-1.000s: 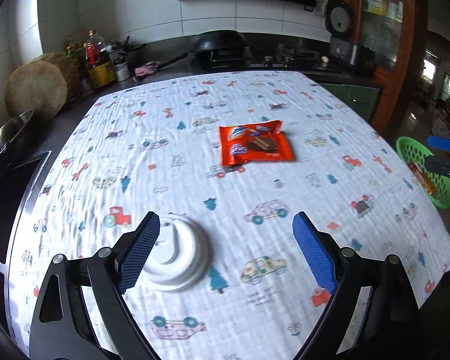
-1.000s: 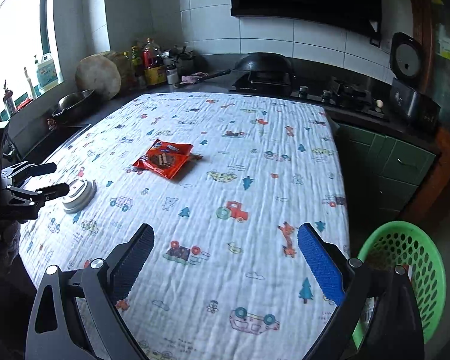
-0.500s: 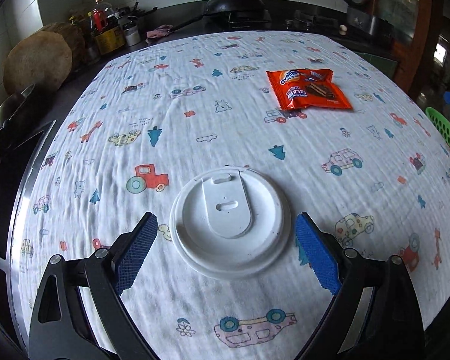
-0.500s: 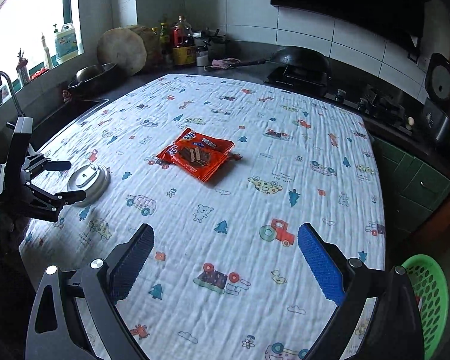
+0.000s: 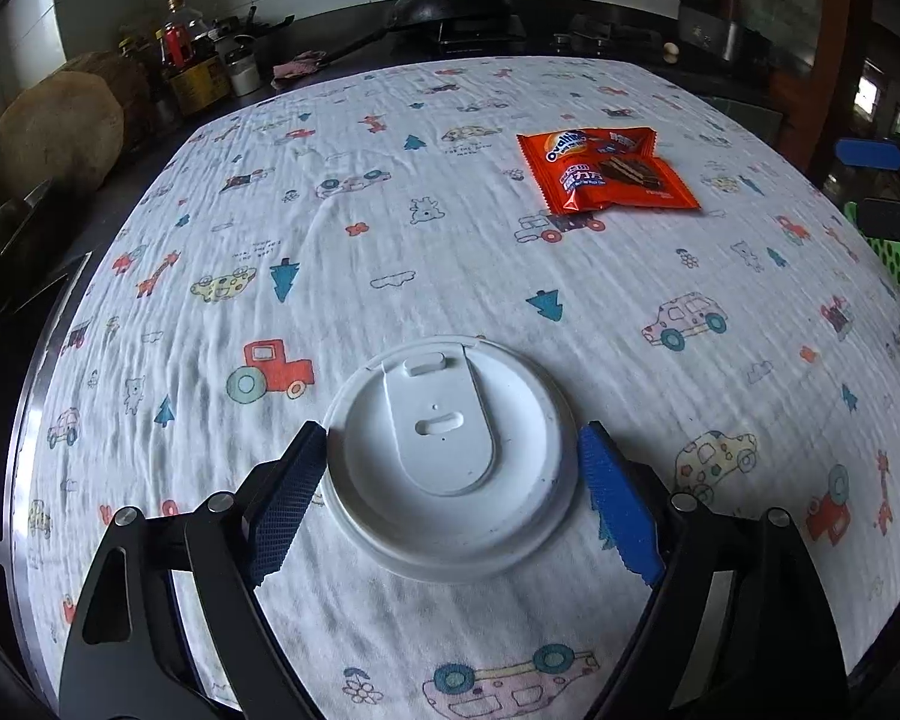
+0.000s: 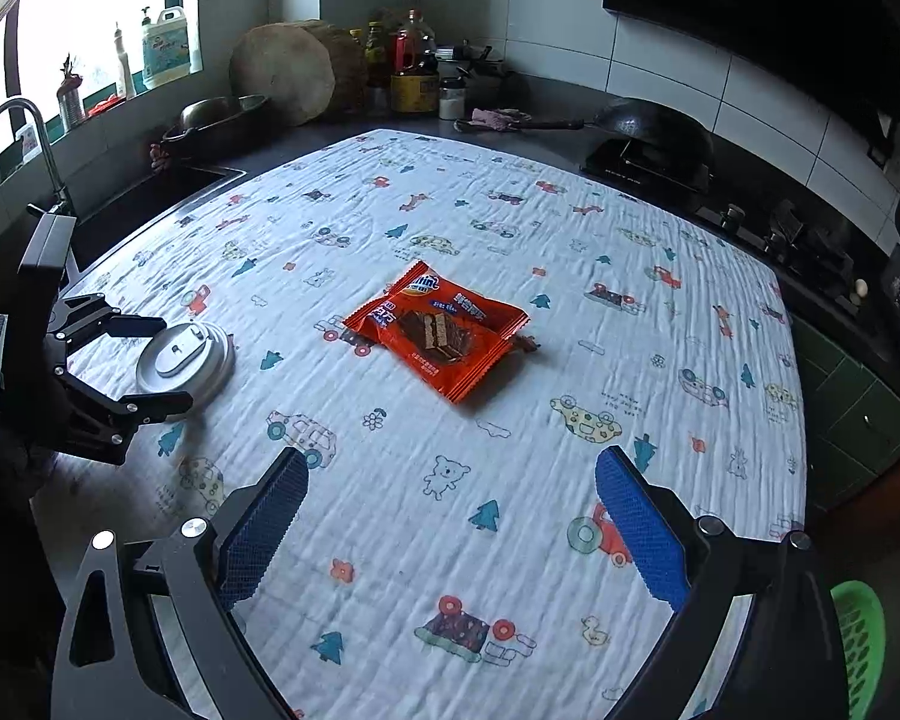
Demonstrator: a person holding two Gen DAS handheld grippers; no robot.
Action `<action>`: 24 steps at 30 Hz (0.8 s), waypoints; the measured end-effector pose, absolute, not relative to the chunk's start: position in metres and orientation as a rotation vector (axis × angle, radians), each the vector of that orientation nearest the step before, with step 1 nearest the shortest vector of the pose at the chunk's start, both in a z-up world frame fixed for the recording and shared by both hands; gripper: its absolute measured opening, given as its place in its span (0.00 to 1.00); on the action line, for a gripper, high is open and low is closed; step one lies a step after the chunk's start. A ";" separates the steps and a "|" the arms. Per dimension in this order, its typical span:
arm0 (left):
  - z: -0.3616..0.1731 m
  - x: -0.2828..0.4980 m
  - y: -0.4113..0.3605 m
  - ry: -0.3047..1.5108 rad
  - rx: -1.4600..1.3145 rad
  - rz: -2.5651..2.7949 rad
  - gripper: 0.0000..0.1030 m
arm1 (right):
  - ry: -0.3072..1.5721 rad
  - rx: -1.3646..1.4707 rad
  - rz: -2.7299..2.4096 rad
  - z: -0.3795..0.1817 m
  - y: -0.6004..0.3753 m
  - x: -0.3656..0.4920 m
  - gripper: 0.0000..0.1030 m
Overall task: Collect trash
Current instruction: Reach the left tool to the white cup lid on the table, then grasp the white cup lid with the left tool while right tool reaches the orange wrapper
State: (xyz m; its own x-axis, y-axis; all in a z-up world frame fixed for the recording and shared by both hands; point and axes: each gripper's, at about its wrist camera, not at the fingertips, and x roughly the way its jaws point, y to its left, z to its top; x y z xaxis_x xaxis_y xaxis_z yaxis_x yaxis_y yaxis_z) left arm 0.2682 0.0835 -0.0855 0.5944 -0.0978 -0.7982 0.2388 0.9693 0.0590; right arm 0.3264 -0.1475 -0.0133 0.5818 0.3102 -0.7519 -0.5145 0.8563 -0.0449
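Observation:
A white plastic cup lid (image 5: 450, 456) lies flat on the printed tablecloth between the fingers of my left gripper (image 5: 453, 468); the blue pads stand at its two sides, jaws open around it. The lid (image 6: 183, 360) and the left gripper (image 6: 156, 360) also show at the left in the right wrist view. An orange snack wrapper (image 5: 606, 177) lies farther off to the right; in the right wrist view the wrapper (image 6: 441, 330) is mid-table. My right gripper (image 6: 450, 516) is open and empty above the cloth, short of the wrapper.
A green plastic basket (image 6: 858, 642) stands off the table's right side, also at the right edge of the left wrist view (image 5: 894, 264). A sink (image 6: 144, 204), bottles (image 6: 408, 60), a chopping block (image 6: 282, 81) and a wok (image 6: 648, 126) line the counter behind.
My left gripper has closed in until its pads stand at the lid's rim. My right gripper has moved in over the table toward the wrapper.

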 end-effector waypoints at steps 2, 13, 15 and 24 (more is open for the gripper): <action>-0.085 0.267 0.085 0.908 0.165 -0.201 0.78 | 0.824 -0.290 0.497 -0.015 -0.142 0.331 0.91; -0.084 0.263 0.089 0.893 0.172 -0.233 0.76 | 0.842 -0.338 0.523 -0.026 -0.122 0.349 0.91; -0.083 0.262 0.089 0.891 0.176 -0.236 0.76 | 0.844 -0.344 0.528 -0.026 -0.119 0.352 0.91; -0.083 0.261 0.089 0.892 0.191 -0.251 0.76 | 0.854 -0.367 0.538 -0.031 -0.110 0.370 0.91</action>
